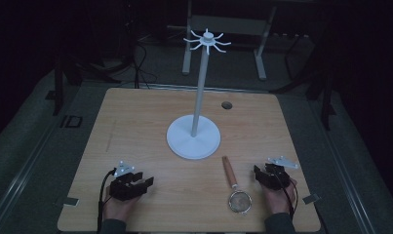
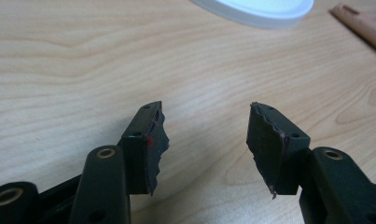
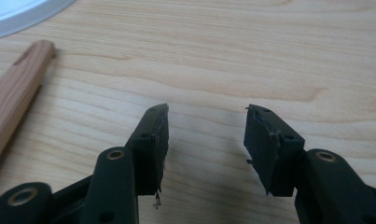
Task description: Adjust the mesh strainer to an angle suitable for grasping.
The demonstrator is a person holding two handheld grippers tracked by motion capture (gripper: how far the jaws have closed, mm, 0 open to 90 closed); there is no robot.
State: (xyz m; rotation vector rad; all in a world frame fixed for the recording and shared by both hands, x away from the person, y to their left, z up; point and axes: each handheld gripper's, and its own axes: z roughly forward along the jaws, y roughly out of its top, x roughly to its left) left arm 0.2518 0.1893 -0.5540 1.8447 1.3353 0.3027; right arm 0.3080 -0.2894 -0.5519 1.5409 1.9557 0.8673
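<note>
Two claws rest on the surface [image 1: 135,122], both w/ jaws apart, nothing held. Strainer [image 1: 235,189] lies just left of right claw [image 1: 263,176], handle pointing away toward stand [image 1: 194,136]; left claw [image 1: 138,184] well farther off.

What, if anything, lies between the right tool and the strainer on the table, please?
Nothing visible does: only bare table separates the open right tool from the strainer, whose wooden handle lies just beside it.
</note>
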